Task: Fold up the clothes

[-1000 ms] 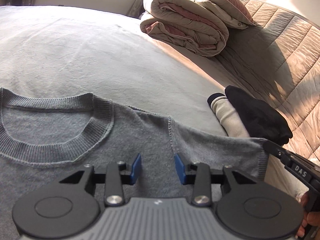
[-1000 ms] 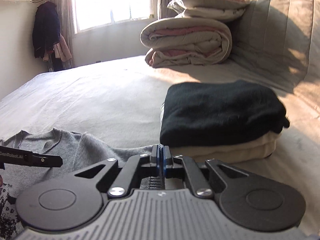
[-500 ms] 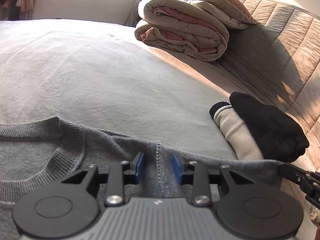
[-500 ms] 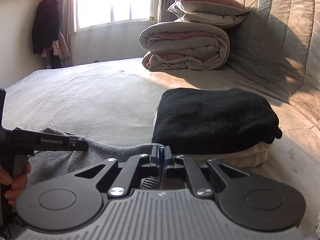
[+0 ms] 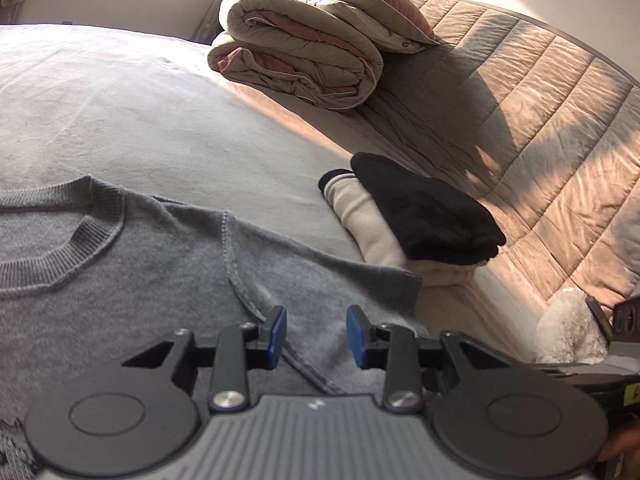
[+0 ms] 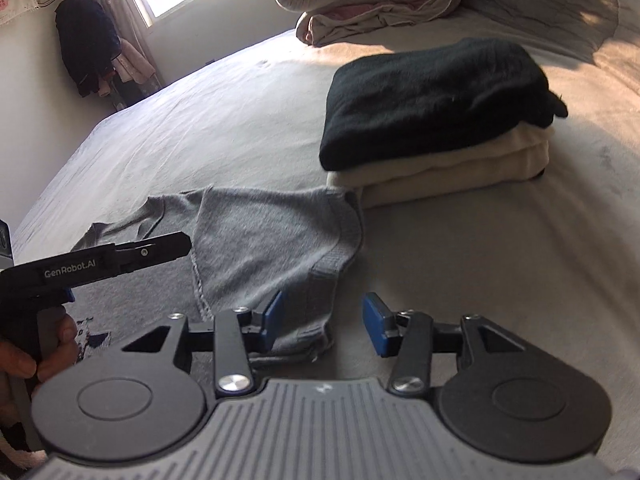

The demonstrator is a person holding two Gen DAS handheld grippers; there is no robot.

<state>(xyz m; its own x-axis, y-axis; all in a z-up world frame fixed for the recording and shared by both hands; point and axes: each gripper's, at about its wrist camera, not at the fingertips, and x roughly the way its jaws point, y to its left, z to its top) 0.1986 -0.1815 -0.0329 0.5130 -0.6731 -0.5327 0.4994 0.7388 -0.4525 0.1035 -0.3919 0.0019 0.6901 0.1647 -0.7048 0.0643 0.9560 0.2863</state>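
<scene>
Sleeve fold on grey sweater (image 5: 168, 280) just laid, right gripper (image 6: 326, 322) fingers newly parted with cuff (image 6: 320, 280) loose between them, left gripper (image 5: 316, 336) fingers open above shoulder seam; next, regrip for body fold

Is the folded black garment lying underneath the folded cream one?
No, the folded black garment rests on top of the folded cream garment on the bed.
</scene>
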